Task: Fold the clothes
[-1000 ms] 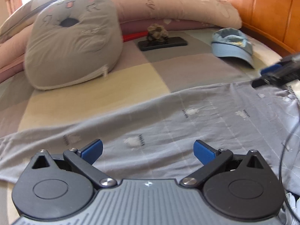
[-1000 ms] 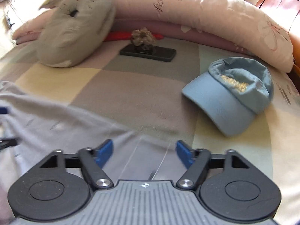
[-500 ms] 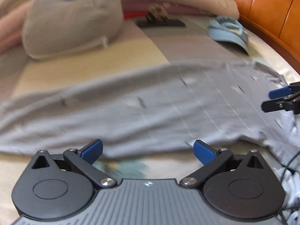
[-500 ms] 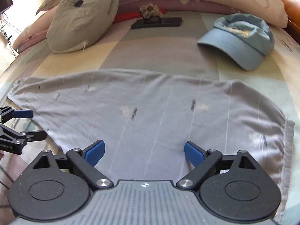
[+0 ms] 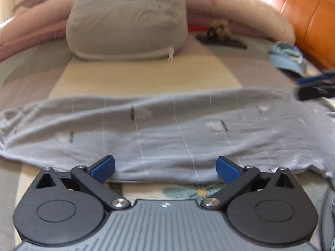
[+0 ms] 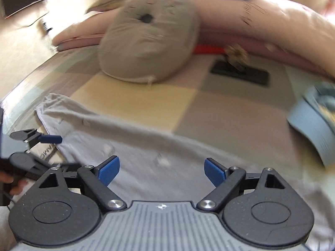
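On the checked bed lies one grey cotton shirt — left gripper wide open and empty, right gripper closing slightly, empty.

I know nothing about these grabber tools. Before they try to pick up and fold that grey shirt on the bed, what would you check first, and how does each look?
1. Shirt lies spread out: ok, though wrinkled.
2. Left gripper open, nothing held: ok.
3. Right gripper holds nothing: ok; its jaws are closing slightly.
4. Left gripper at the shirt's near hem: ok.
5. Cap off the shirt: ok.
6. Pillow clear of the fold: ok.
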Motion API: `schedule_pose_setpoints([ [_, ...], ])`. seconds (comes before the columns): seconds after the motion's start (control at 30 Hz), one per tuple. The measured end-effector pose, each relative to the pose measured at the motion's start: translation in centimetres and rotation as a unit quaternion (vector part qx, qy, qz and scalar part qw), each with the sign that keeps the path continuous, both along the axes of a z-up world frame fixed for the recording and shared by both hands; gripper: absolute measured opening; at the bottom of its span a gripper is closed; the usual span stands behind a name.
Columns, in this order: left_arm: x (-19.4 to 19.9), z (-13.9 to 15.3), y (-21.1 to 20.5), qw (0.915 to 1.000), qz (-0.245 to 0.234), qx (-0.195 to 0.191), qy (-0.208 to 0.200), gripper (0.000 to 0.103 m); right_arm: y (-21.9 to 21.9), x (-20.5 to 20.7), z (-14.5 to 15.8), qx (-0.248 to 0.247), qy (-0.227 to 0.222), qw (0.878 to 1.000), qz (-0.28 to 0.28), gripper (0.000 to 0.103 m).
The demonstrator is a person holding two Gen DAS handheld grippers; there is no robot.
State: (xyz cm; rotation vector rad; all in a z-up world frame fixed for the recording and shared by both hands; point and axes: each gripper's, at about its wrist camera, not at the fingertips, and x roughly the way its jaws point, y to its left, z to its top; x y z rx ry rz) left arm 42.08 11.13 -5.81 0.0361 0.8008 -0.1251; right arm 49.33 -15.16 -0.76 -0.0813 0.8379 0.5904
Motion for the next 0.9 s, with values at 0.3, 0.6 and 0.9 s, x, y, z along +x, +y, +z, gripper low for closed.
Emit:
schedule_pose_setpoints([
  [0.3, 1.1, 1.7, 4.7, 0.9979, 0.062, 0.001, -0.017, 0.102, 9.9, 5.2, -2.7, 0.041, 0.041, 0.990, 0.127, 0.036],
  [0.6, 7.9, 1.7, 3.0, 0.9971, -0.050, -0.031, -0.049, 0.102, 12.1, 2.8, -5.1, 0.011, 0.085, 0.988, 0.129, 0.038],
  [0.9, 8.9, 0.3, 4.0, 0.9978, -0.041, -0.037, -0.037, 0.102, 9.7, 3.3, -0.5, -0.054, 0.000, 0.997, 0.060, 0.040],
])
